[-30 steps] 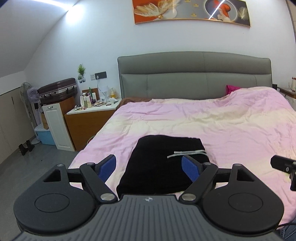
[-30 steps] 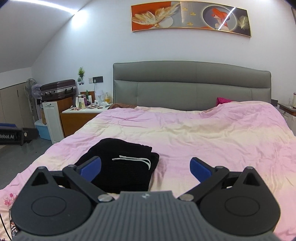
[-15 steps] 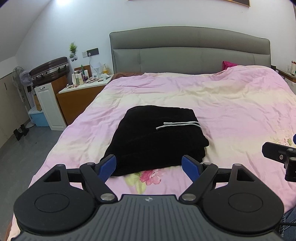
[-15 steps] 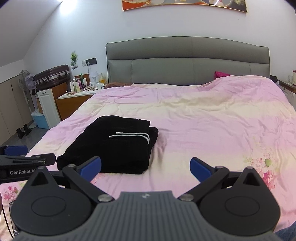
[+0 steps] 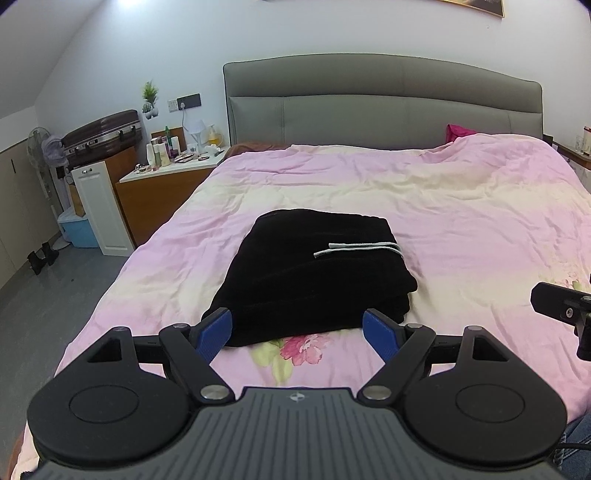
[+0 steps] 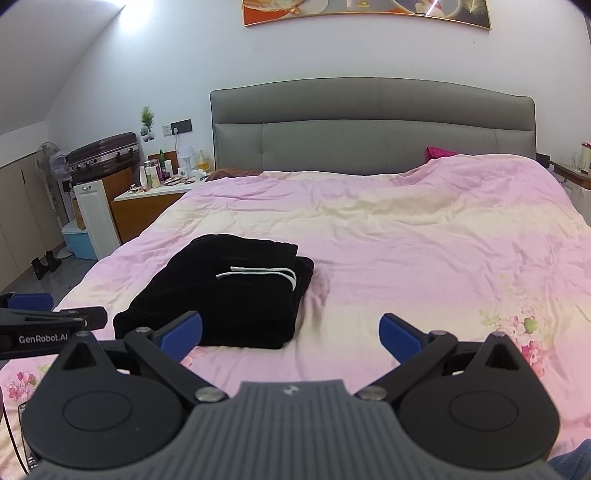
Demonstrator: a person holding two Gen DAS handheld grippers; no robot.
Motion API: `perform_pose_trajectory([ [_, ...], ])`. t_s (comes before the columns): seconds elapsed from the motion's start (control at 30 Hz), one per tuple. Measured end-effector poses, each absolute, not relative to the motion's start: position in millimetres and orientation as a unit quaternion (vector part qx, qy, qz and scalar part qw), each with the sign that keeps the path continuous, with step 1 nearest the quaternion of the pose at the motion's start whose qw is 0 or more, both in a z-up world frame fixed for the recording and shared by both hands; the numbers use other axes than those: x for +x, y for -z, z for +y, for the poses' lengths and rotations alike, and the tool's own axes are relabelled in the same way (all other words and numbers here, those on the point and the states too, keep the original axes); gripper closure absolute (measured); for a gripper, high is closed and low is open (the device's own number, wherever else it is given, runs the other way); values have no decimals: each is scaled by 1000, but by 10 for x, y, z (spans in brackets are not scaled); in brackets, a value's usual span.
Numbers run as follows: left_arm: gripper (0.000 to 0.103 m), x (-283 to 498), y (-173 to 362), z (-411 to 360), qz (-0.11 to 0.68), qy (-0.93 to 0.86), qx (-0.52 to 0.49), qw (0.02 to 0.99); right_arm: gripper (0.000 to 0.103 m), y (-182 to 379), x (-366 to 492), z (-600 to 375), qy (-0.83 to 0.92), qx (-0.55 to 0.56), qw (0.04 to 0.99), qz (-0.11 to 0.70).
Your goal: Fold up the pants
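By the wall on the far left stands a fan, and next to it a dark suitcase sits on top of a brown cabinet. A white door panel leans there, with a blue bin on the floor beside it. Then comes the nightstand, touching the left side of the bed and full of little bottles. The big bed has a pink and cream cover and a gray headboard. The black pants lie folded in a neat stack on the bed, near its left edge and close to the foot end. A white drawstring lies on top of the stack. The left gripper hangs over the foot edge of the bed, right in front of the pants. Its blue fingers are spread wide and hold nothing. The right gripper is just to the right of the pants, also over the foot edge. Its fingers are wide apart too, with only the bed cover between them. A bright pink cloth peeks out by the headboard on the right. A long picture hangs on the wall above the bed.
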State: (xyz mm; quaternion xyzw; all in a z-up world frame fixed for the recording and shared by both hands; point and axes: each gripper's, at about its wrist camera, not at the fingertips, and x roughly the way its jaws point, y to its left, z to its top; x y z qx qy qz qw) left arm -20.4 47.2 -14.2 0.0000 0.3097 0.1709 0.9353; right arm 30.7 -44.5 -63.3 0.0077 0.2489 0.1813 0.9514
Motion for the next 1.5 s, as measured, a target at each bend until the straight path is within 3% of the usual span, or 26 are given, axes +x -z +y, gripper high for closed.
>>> perform_pose_trajectory([
  [1.5, 9, -280, 8, 412, 299, -177, -3, 938, 5, 557, 189, -546, -178, 11, 957, 228],
])
